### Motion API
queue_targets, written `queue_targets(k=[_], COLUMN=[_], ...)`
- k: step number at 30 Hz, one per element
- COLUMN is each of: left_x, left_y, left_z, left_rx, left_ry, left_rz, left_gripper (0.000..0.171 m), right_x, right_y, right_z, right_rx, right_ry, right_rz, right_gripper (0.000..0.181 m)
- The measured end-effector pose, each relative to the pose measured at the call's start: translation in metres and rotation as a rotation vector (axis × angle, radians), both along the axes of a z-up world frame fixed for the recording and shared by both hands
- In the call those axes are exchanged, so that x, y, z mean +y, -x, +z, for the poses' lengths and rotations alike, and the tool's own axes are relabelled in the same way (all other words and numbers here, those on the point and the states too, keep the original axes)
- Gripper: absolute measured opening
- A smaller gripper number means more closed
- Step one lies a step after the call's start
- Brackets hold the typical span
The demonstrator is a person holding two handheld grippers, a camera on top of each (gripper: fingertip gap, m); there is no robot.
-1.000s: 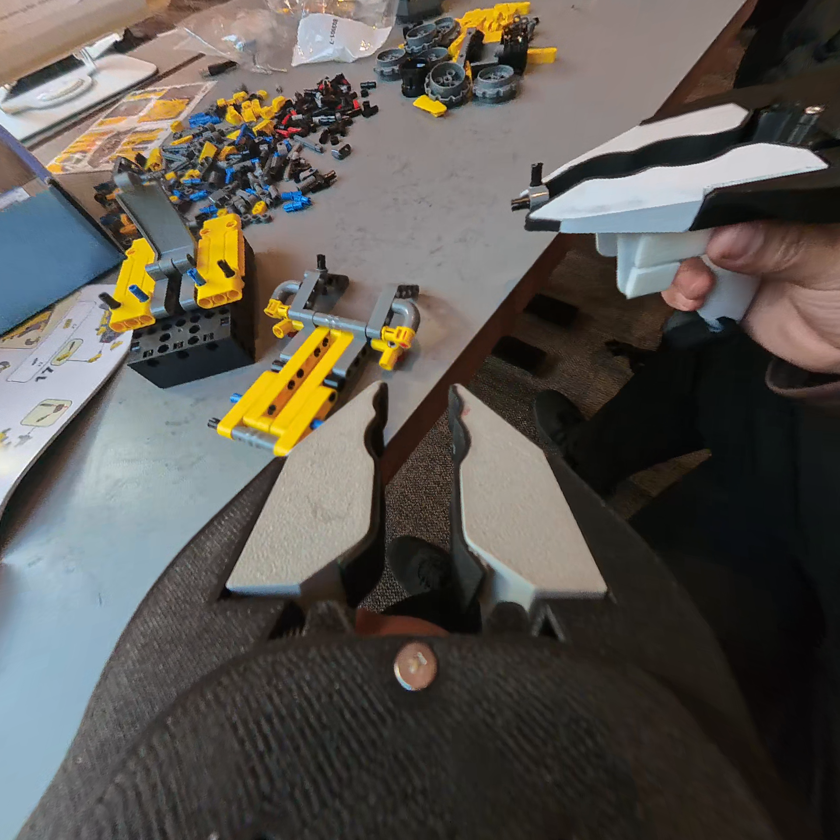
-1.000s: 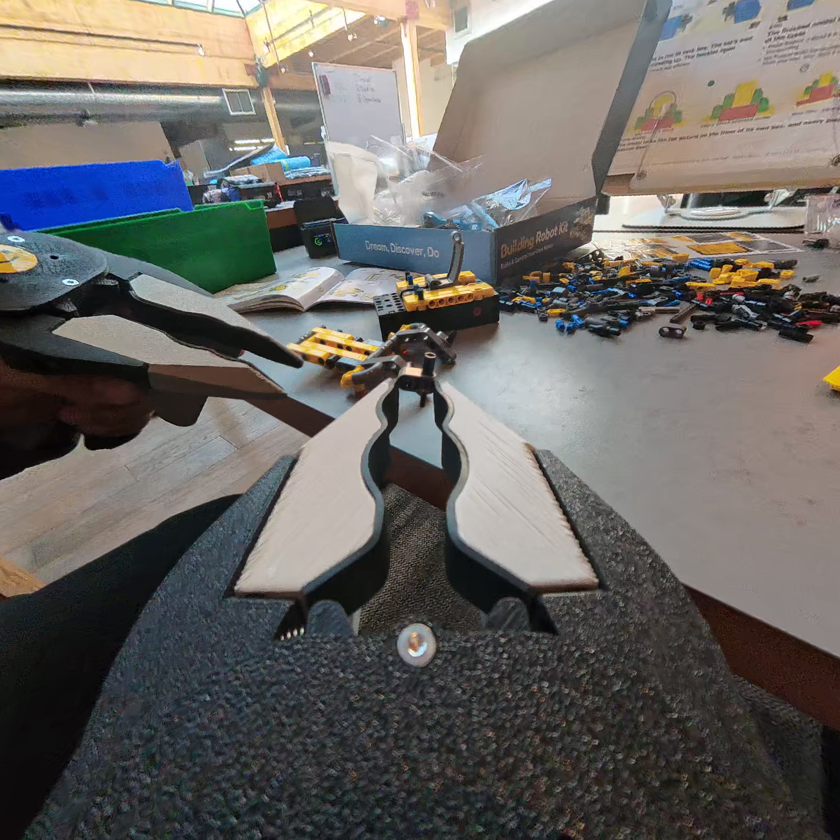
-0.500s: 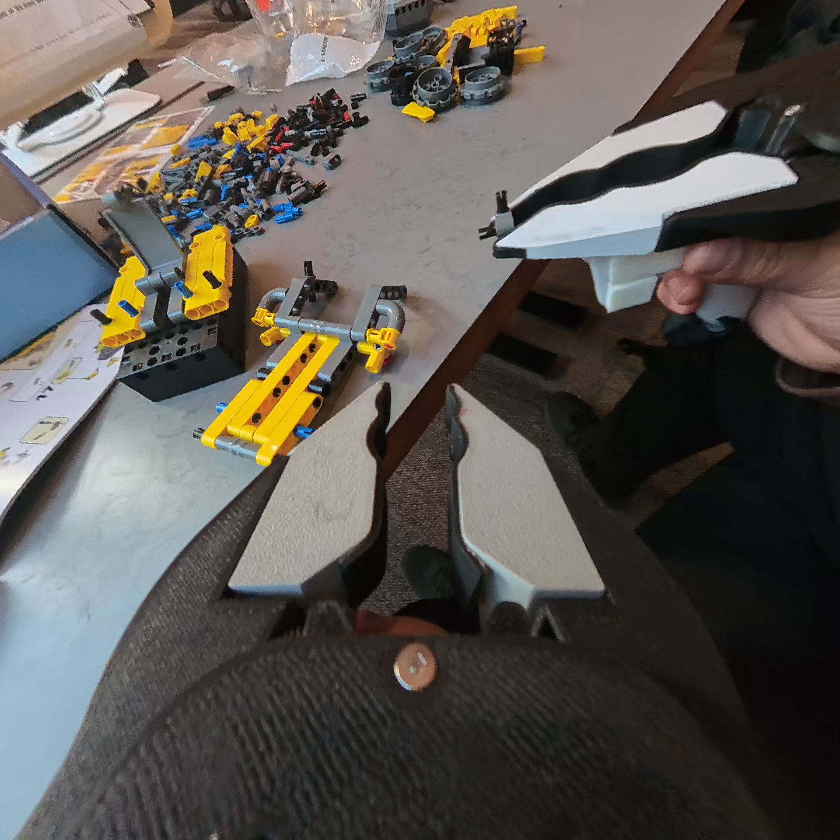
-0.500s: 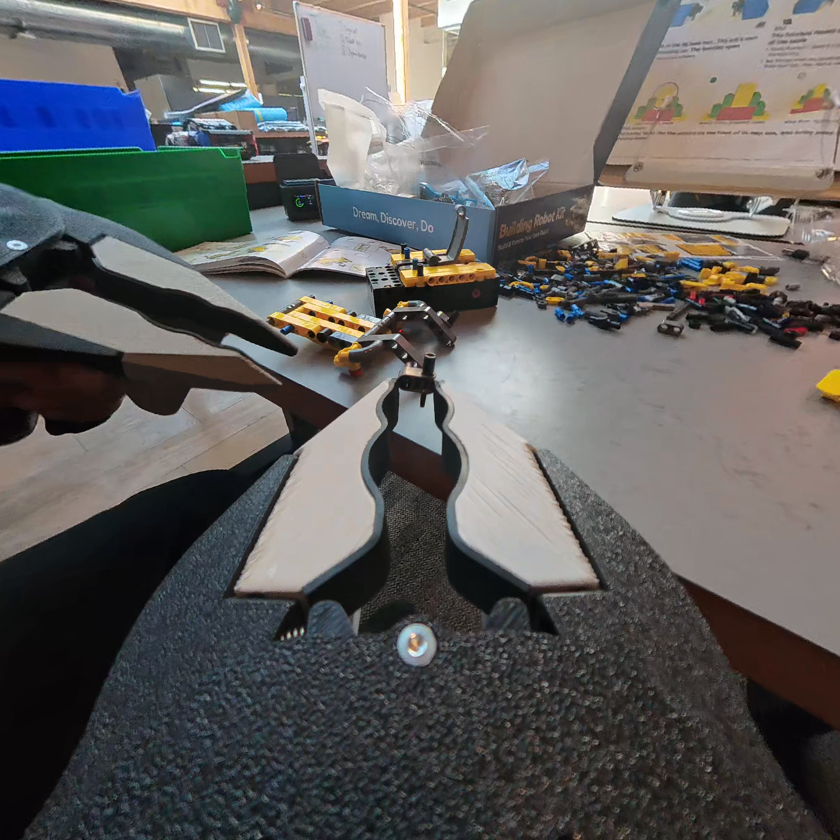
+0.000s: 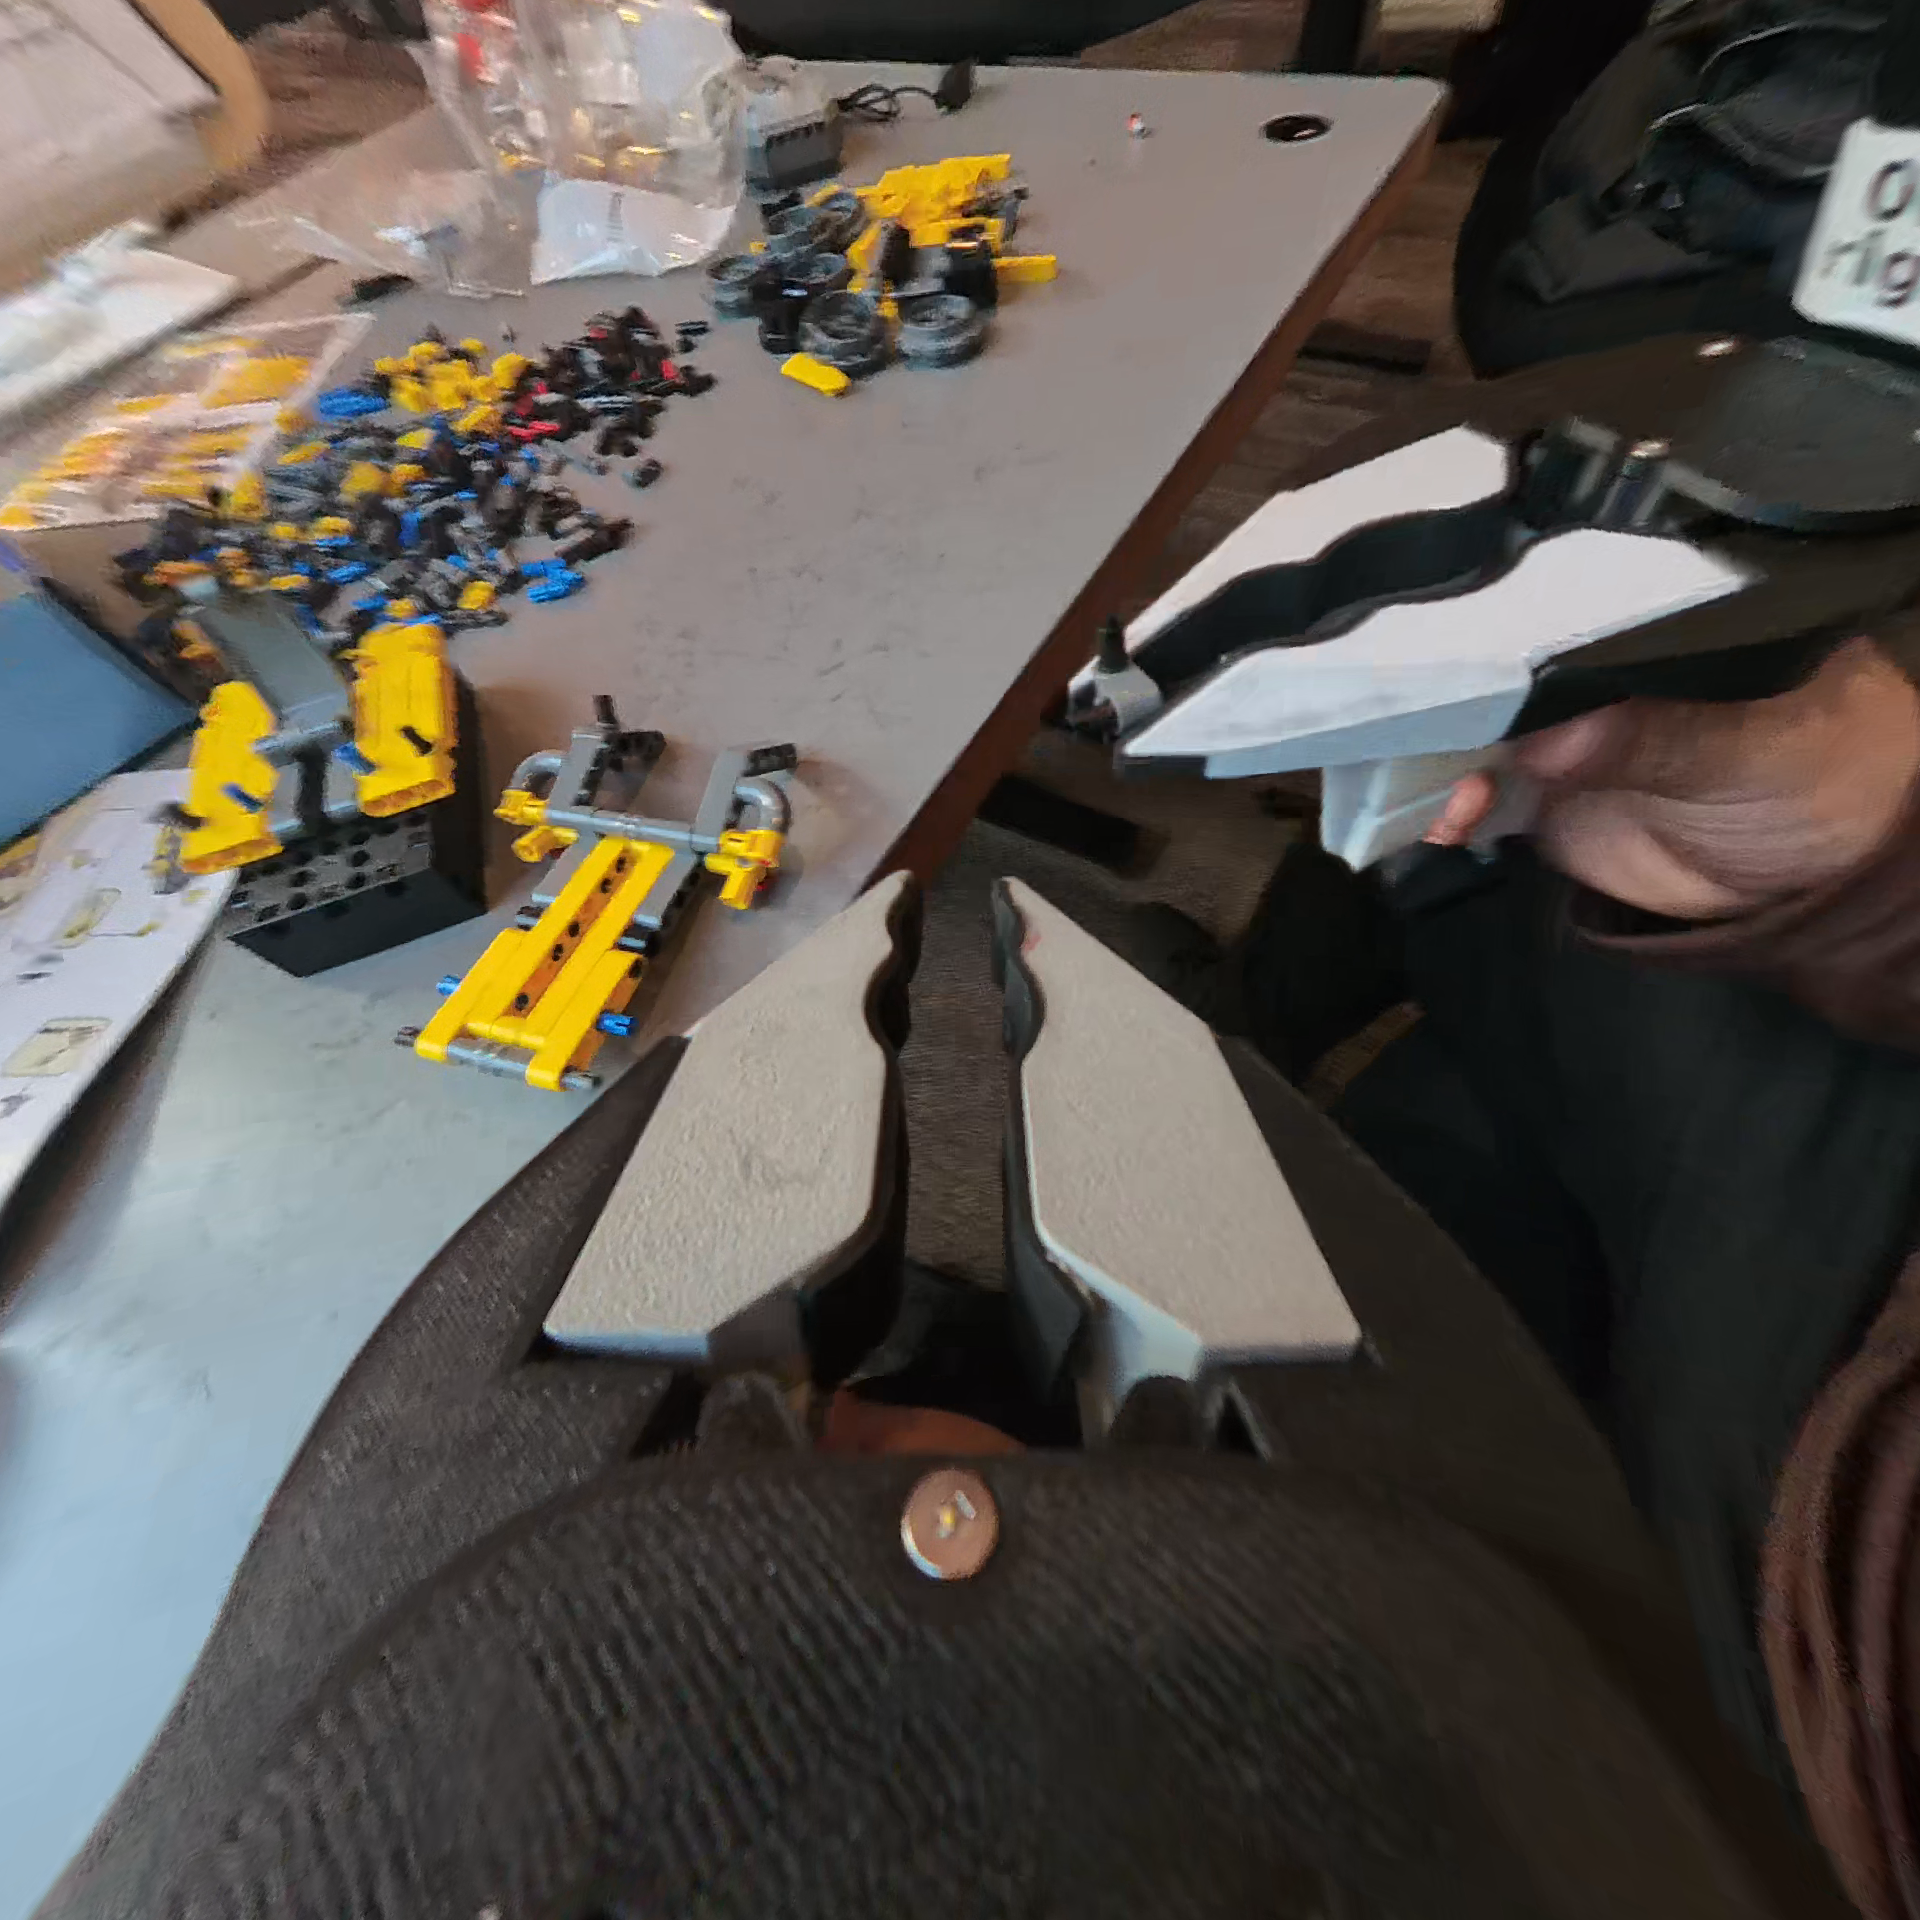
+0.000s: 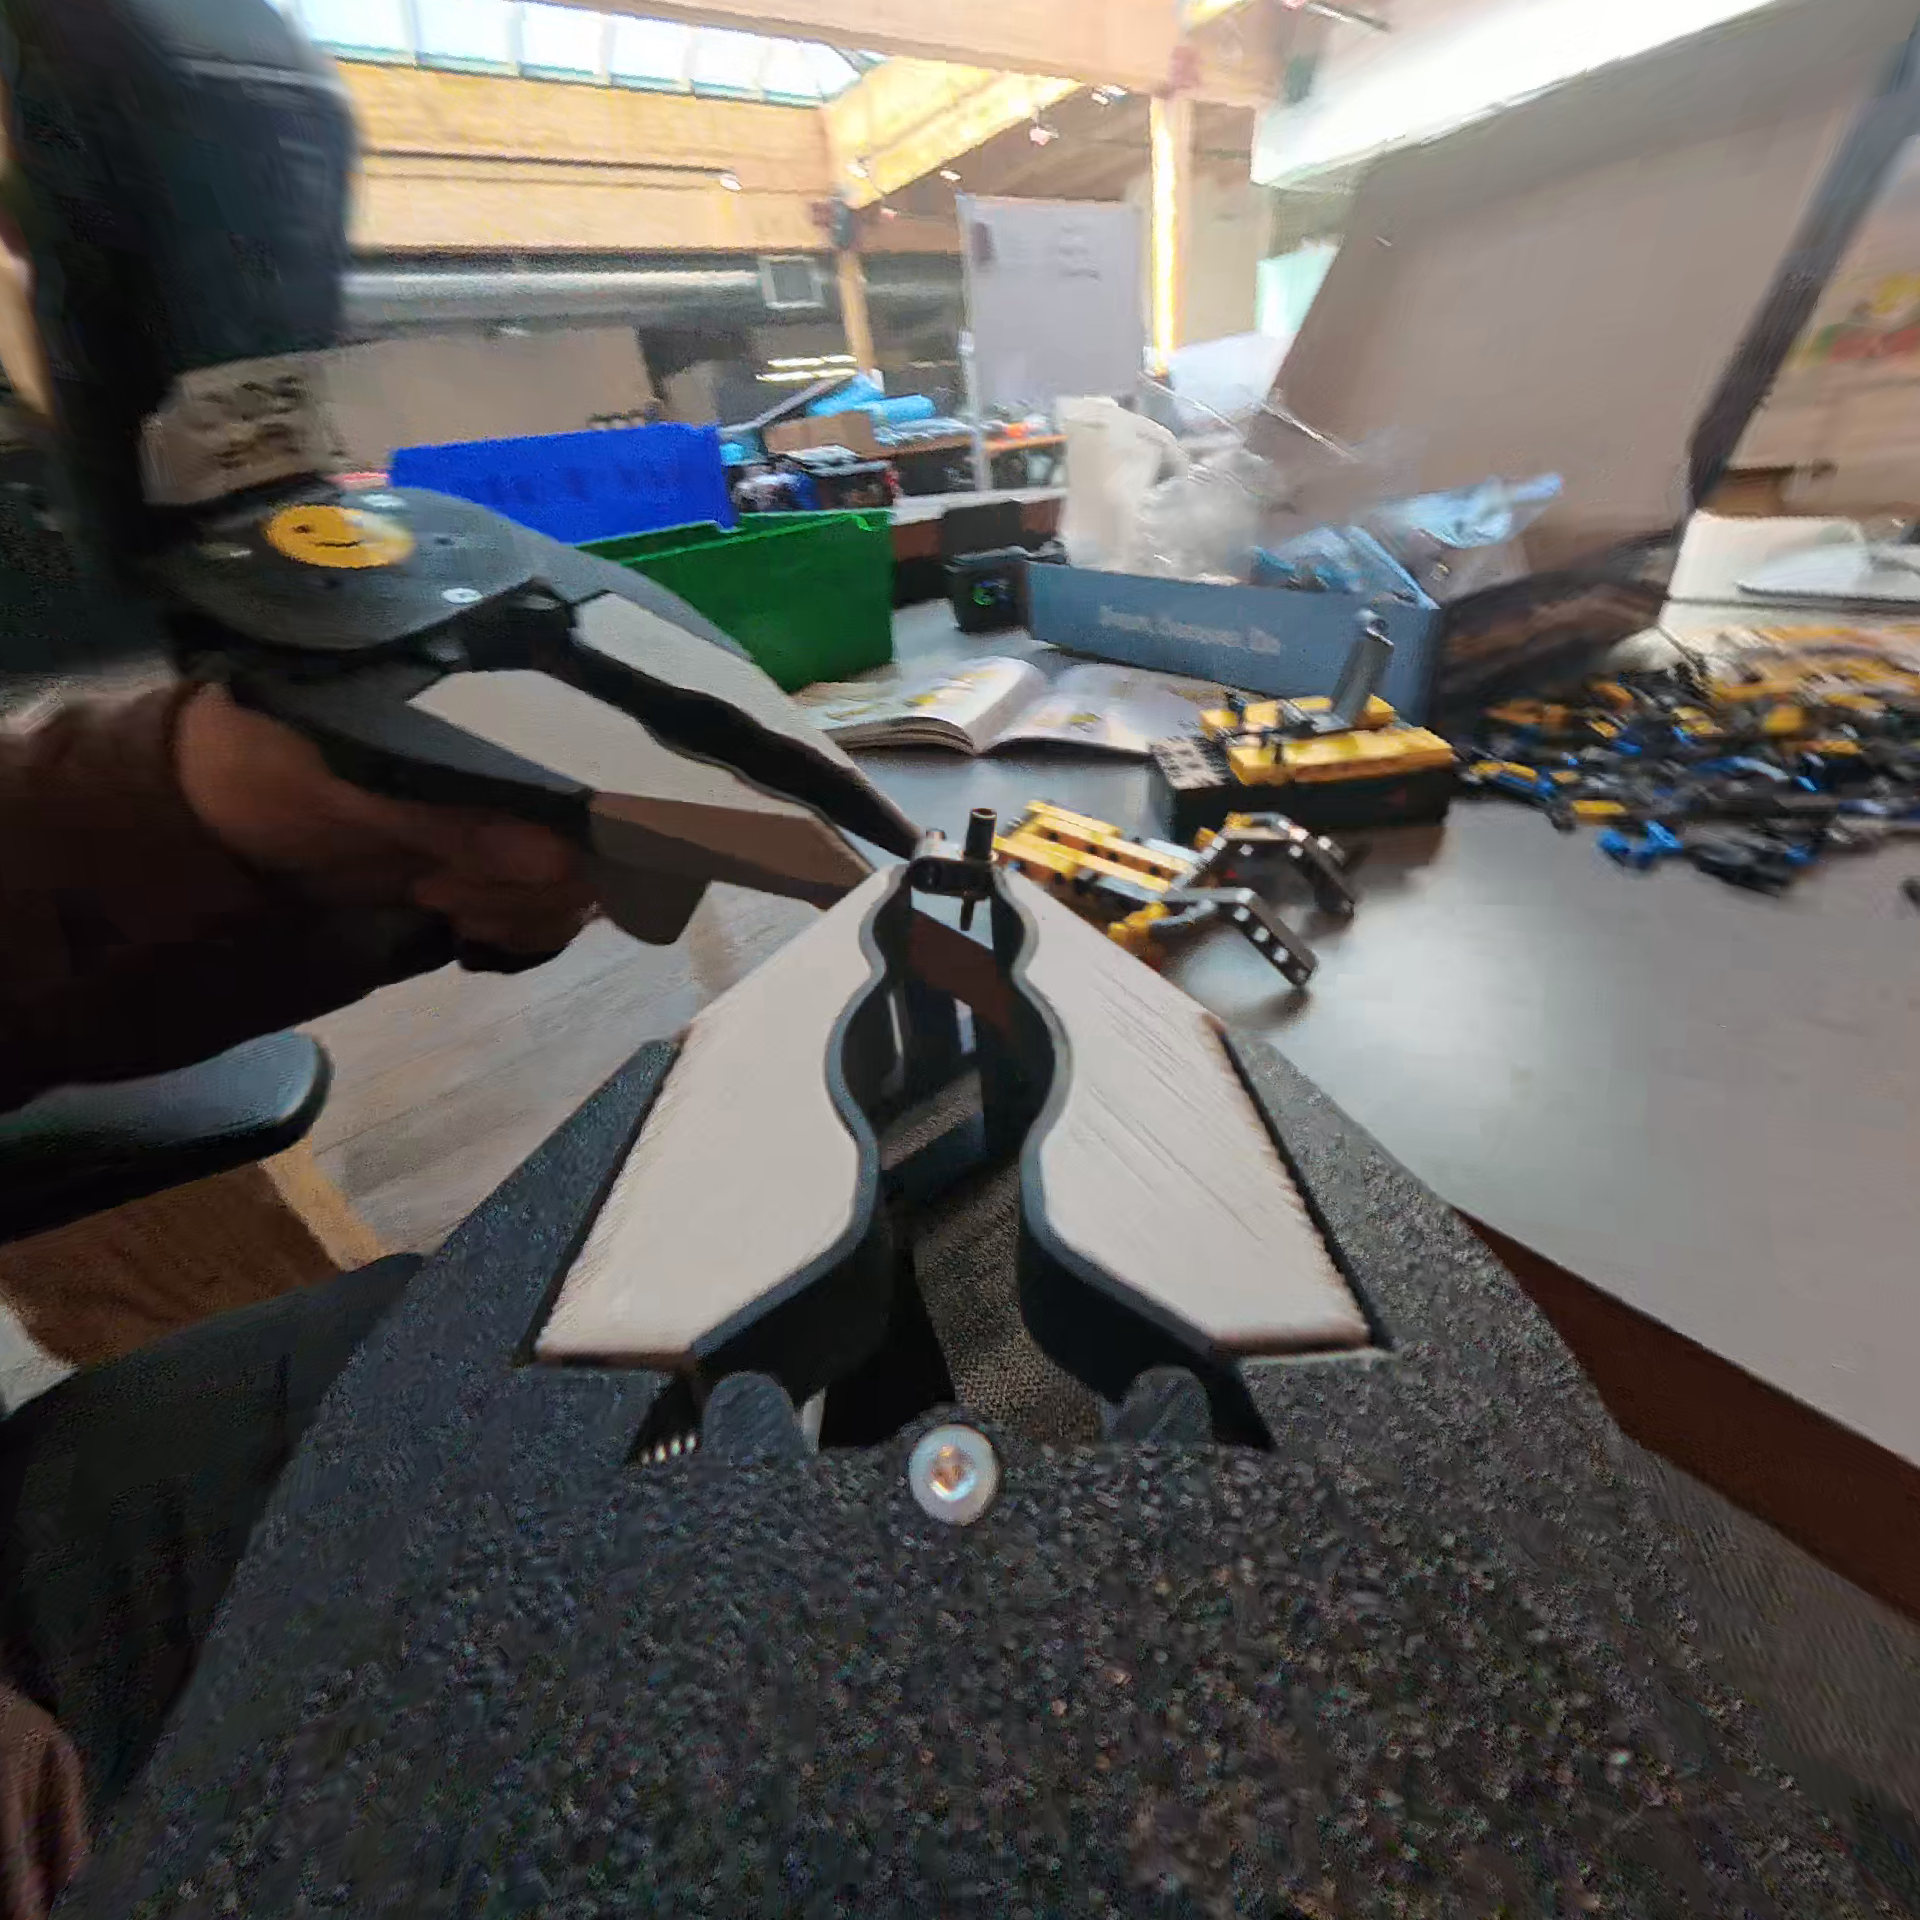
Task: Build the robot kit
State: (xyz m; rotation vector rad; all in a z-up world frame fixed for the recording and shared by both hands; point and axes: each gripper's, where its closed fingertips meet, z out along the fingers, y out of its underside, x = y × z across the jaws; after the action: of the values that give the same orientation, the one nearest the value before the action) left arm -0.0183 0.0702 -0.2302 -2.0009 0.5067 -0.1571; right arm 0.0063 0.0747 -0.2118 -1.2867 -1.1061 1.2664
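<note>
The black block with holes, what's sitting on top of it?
On the black block sit two yellow beams with a grey curved piece standing between them. Whatever pins join them to the block are hidden underneath, so that cannot be seen.

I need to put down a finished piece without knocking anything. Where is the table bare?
The table is bare between the loose-parts pile, the wheel cluster and the front edge, and nearer, beside the yellow frame assembly. The far left around the black block and booklet is crowded.
</note>
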Motion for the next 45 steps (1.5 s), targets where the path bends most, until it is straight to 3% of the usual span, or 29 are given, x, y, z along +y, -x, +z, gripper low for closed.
queue_targets(k=[4, 9, 14, 27, 30, 32, 37, 42, 45], left_x=[-0.028, -0.039, -0.039, -0.047, -0.047, -0.047, -0.052, -0.044, -0.041], left_y=[-0.021, -0.024, -0.039, -0.061, -0.062, -0.057, -0.046, -0.062, -0.075], left_z=[0.02, 0.025, 0.043, 0.037, 0.036, 0.033, 0.015, -0.01, -0.031], left_rx=[-0.173, -0.152, -0.287, -0.324, -0.31, -0.301, -0.329, -0.395, -0.275], left_ry=[0.095, 0.069, 0.041, 0.068, 0.064, 0.063, 0.022, -0.016, -0.049], left_rz=[-0.192, -0.244, -0.357, -0.494, -0.492, -0.461, -0.378, -0.344, -0.383], left_gripper=[0.012, 0.011, 0.007, 0.006, 0.018, 0.025, 0.024, 0.024, 0.022], right_x=[-0.021, -0.037, -0.044, -0.049, -0.049, -0.044, -0.031, -0.019, 0.001], right_y=[-0.017, -0.017, -0.015, -0.028, -0.032, -0.035, -0.044, -0.048, -0.044], right_z=[0.015, 0.026, 0.027, 0.02, 0.019, 0.022, 0.028, 0.036, 0.036], right_rx=[0.032, 0.03, -0.005, -0.058, -0.068, -0.053, 0.004, 0.079, 0.11], right_ry=[-0.115, -0.195, -0.232, -0.247, -0.255, -0.245, -0.168, -0.112, -0.083], right_rz=[0.068, 0.15, 0.206, 0.259, 0.259, 0.238, 0.207, 0.226, 0.206], right_gripper=[0.011, 0.011, 0.011, 0.011, 0.011, 0.011, 0.01, 0.01, 0.011])
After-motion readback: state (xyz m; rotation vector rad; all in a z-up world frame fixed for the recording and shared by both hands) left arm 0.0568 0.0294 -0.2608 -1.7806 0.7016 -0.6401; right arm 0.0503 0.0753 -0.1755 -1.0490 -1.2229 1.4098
